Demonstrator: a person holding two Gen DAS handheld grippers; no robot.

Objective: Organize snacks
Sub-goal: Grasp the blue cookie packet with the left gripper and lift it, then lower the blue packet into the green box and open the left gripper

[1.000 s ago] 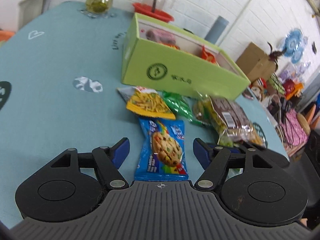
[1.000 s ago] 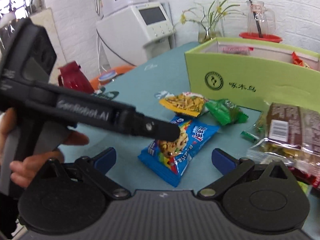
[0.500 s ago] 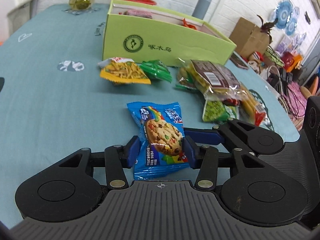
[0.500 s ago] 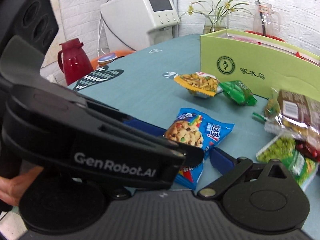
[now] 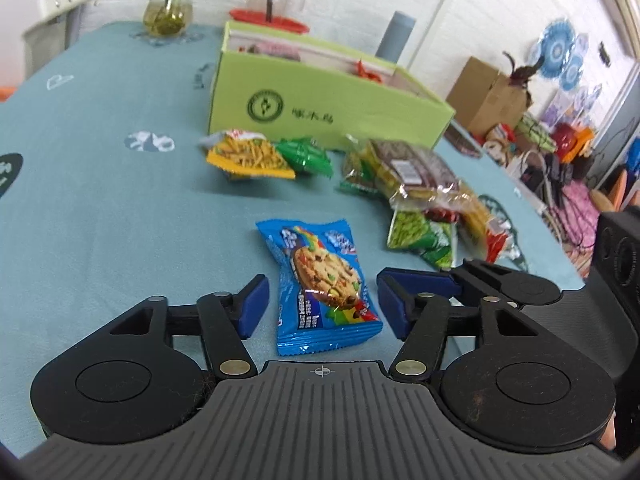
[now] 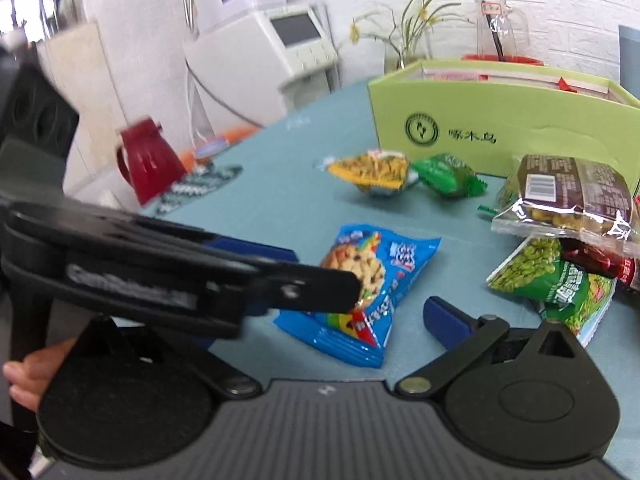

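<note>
Item: blue cookie packet (image 5: 324, 280), flat on the counter (image 5: 100, 208), nearer you than the green box (image 5: 320, 112). Your left tool (image 5: 322, 304) has just released, jaws astride it, not pressing. Your right tool (image 6: 360, 312): spread wide, empty.

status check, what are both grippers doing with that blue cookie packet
Left gripper open, jaws just opening, astride blue cookie packet, pads clear. Right gripper open, empty. Packet flat on teal tablecloth. Green cardboard box behind; path clear.
</note>
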